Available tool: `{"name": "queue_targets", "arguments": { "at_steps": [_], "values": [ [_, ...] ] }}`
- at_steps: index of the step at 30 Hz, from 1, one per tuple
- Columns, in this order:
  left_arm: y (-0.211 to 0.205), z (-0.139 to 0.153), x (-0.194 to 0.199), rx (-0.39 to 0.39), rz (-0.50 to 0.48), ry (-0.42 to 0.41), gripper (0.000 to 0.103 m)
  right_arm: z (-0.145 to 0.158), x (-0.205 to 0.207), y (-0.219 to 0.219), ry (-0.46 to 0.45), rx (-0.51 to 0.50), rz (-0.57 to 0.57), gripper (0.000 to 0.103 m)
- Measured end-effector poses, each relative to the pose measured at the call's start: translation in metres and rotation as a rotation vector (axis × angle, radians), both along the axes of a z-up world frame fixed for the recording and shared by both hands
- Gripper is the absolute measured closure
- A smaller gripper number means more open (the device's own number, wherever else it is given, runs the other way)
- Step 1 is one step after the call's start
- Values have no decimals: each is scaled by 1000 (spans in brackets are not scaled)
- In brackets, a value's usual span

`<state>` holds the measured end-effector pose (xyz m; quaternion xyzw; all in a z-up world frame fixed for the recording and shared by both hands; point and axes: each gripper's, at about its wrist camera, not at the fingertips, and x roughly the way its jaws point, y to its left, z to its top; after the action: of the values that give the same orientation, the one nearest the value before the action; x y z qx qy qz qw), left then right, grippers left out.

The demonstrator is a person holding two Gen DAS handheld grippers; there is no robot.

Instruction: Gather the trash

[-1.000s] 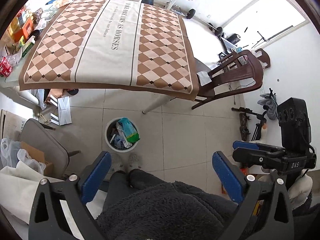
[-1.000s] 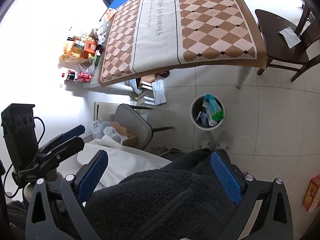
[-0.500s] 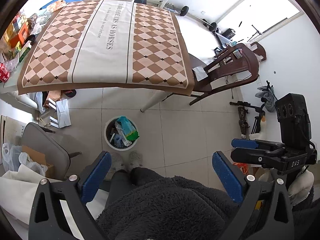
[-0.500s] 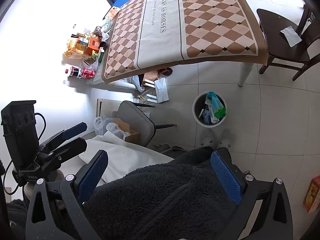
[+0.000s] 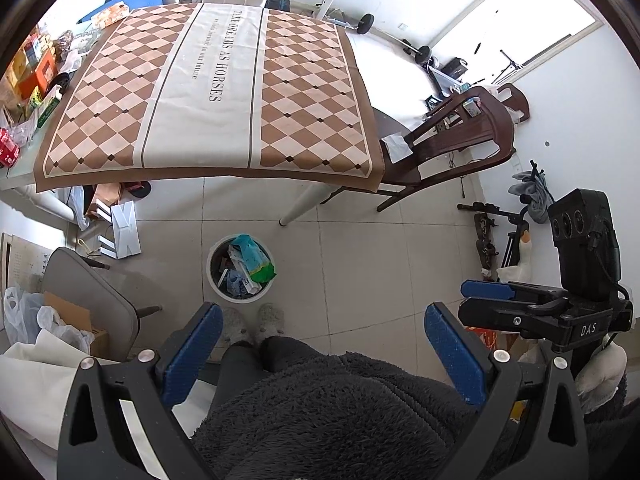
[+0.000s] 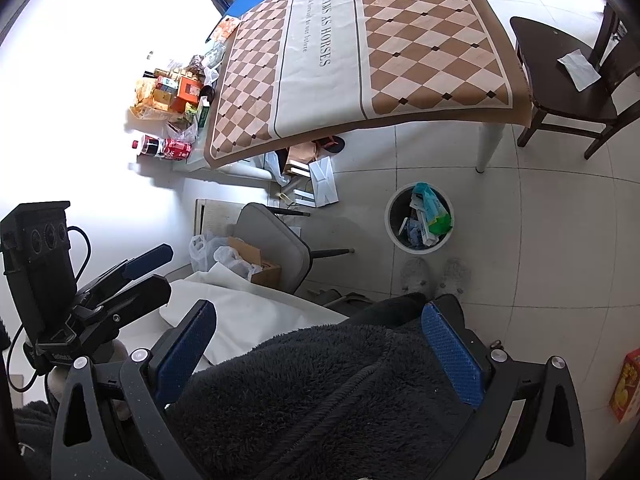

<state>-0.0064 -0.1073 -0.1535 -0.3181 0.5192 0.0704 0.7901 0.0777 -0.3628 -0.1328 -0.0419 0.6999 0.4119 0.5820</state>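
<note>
Both grippers are held up high, looking down at the floor, and neither has anything in it. The left gripper has its jaws wide apart, and so does the right gripper. Between each pair of blue pads you mostly see the person's fuzzy dark jacket.

The trash bin is a round white one on the tile floor, right in front of the person's slippers and just off the near edge of the table, close to the table leg. It's pretty full: a green-and-teal plastic bag sticks up over the rim, with blue-and-white wrappers and cartons under it. Can't read any labels.

The checkered tablecloth is bare. The clutter sits along the table's left edge: boxes, bags and a red cola bottle. Whether that's trash, I can't tell. There's also a crumpled paper on the wooden chair seat, which looks like the obvious next grab.

My take: swing one gripper down toward the paper, come in flat over the seat, and pinch its raised edge so it doesn't slide.
</note>
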Motion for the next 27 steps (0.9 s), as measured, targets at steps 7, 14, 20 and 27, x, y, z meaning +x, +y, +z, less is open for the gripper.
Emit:
{"name": "queue_targets", "arguments": {
  "at_steps": [7, 14, 20, 27],
  "values": [
    [-5, 2, 4, -10, -2, -5, 0, 7, -1, -8, -4, 0, -25, 0],
    [-10, 3, 8, -18, 1, -5, 0, 7, 2, -9, -3, 1, -21, 0],
    [-11, 0, 6, -25, 10, -3, 0, 7, 1, -11, -4, -1, -20, 0],
    [-9, 0, 3, -34, 13, -8, 0, 7, -3, -12, -3, 0, -22, 0]
  ]
}}
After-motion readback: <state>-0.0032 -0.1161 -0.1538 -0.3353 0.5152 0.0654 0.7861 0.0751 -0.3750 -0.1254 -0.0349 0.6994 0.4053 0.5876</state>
